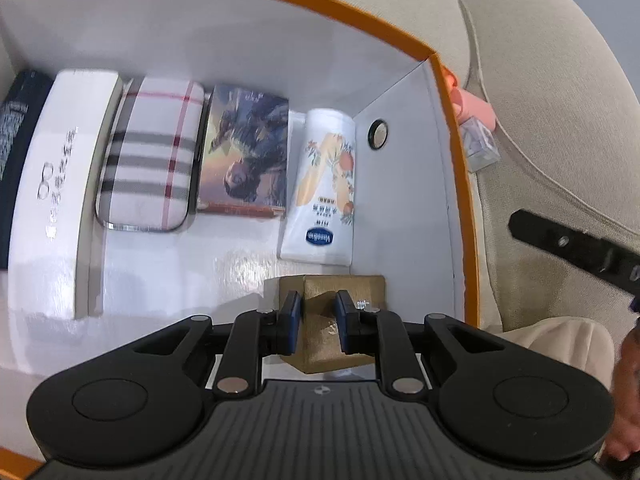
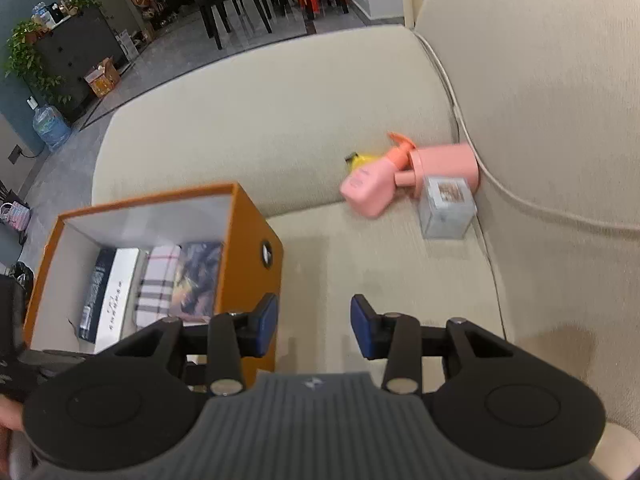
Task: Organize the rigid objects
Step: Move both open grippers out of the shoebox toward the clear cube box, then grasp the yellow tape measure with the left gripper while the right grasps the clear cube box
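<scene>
My left gripper is inside the orange box, shut on a small gold box just above the white floor near the right wall. Along the box's far side lie a dark box, a white box, a plaid case, a picture-printed box and a white Vaseline tube. My right gripper hangs open over the sofa seat beside the orange box, nothing between its fingers. A pink pump bottle, a pink cup, a clear box and a yellow item lie at the seat's back.
The beige sofa carries everything; its backrest rises on the right. Bare seat lies between the orange box and the pink items. A dark cabinet with plants, a water jug and chairs stand across the room.
</scene>
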`<state>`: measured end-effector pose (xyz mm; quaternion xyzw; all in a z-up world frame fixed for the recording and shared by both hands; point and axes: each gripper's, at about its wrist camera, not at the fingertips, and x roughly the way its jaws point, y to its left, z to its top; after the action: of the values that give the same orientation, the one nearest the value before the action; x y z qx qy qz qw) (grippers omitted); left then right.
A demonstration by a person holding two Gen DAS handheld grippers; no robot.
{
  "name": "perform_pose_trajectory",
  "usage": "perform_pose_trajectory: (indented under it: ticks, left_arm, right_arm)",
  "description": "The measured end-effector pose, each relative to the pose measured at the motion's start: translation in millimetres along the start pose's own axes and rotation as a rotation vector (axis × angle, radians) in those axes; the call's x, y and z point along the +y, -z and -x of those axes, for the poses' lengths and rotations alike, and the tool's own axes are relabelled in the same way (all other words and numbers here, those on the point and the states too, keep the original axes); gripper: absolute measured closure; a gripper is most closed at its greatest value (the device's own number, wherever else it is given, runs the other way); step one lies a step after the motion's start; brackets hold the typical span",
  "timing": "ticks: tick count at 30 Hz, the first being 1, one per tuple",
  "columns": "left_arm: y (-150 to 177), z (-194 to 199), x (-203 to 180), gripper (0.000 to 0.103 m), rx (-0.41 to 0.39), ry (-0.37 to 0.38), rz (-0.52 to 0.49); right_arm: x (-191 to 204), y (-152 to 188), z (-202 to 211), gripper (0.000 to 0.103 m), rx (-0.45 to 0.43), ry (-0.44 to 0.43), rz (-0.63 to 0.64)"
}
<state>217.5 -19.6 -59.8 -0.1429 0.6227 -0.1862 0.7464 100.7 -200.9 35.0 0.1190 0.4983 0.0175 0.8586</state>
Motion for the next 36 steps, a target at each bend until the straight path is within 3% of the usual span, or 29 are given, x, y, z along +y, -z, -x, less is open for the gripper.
perform_pose_trajectory:
  ticks: [3, 6, 11, 15, 19, 24, 28, 36]
  left_arm:
    - [-2, 2, 0, 0.082, -0.014, -0.019, 0.022]
    - [-5, 17, -10, 0.082, -0.086, -0.070, -0.031]
    - [-21, 48, -48, 0.082, -0.206, -0.085, -0.192]
    - [-39, 52, -88, 0.080, -0.234, -0.066, -0.330]
    - [-56, 35, -126, 0.080, -0.235, -0.089, -0.488]
    - [-91, 1, -163, 0.080, -0.198, -0.107, -0.728]
    - [-120, -32, -185, 0.080, -0.147, -0.173, -0.896]
    - [-170, -105, -182, 0.080, 0.032, -0.235, -1.044]
  right_arm:
    - [-6, 8, -9, 0.063, 0.015, 0.003, 0.008]
    - [-15, 13, -13, 0.063, 0.014, 0.006, -0.009]
    - [-39, 11, -15, 0.063, -0.027, 0.058, -0.018]
    - [-54, -1, -20, 0.061, -0.064, 0.117, 0.000]
    - [-72, -24, -35, 0.045, -0.078, 0.136, -0.029]
    - [-87, -50, -58, 0.044, -0.084, 0.158, -0.043]
    - [-95, -55, -73, 0.045, -0.105, 0.186, -0.061]
    - [-102, -61, -96, 0.052, -0.091, 0.154, -0.082]
